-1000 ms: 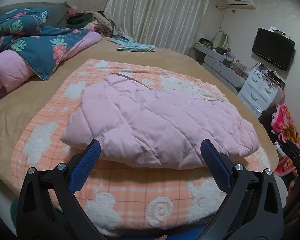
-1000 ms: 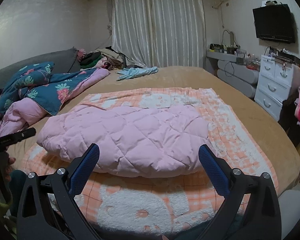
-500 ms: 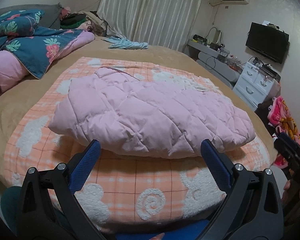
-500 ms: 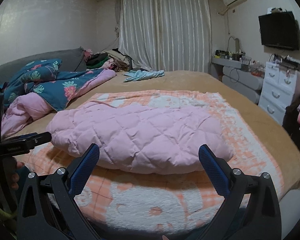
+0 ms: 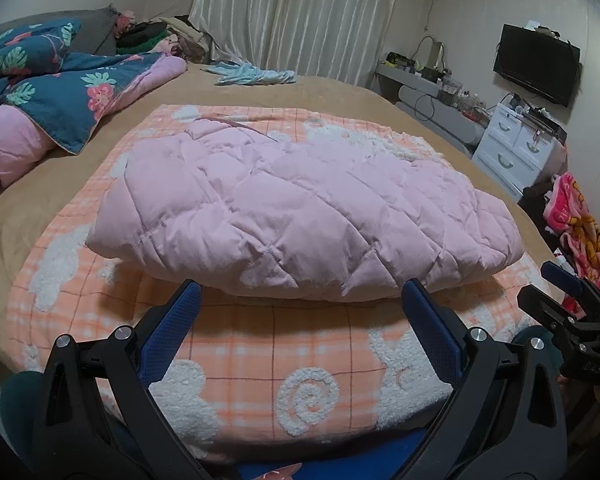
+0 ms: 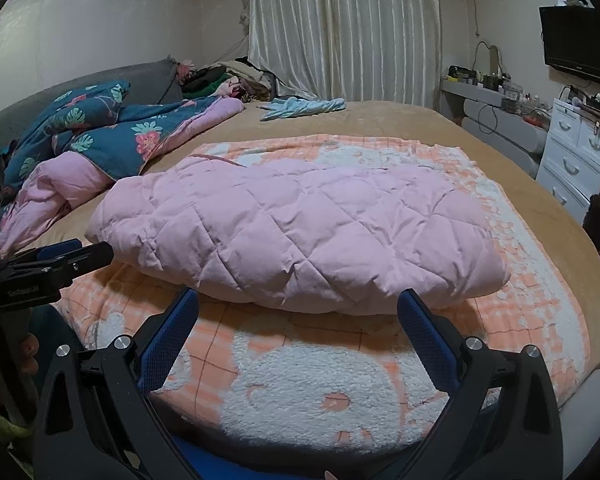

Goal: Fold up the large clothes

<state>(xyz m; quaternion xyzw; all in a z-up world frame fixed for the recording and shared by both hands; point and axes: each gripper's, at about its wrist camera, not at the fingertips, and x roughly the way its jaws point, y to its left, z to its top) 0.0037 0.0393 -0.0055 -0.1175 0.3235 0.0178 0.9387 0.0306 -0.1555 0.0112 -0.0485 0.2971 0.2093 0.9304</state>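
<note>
A pink quilted jacket [image 5: 300, 208] [image 6: 300, 232] lies folded into a puffy bundle on an orange-and-white plaid blanket [image 5: 260, 360] [image 6: 300, 392] spread over the bed. My left gripper [image 5: 300, 300] is open, its blue pads just short of the bundle's near edge, nothing between them. My right gripper [image 6: 298, 308] is open too, at the near edge further right. Each gripper shows at the side of the other's view: the right gripper [image 5: 568, 304] and the left gripper [image 6: 56, 260].
A tan bedspread [image 6: 400, 120] covers the bed. A blue floral duvet [image 5: 72, 84] with pink lining is heaped at the left. A light blue garment [image 5: 252, 74] lies at the far end. White drawers [image 5: 520, 148], a TV [image 5: 536, 64] and a pink patterned cloth [image 5: 576, 220] stand on the right.
Both grippers have dropped lower and drawn closer to the near edge of the folded jacket. Both stayed open. The jacket has not moved.
</note>
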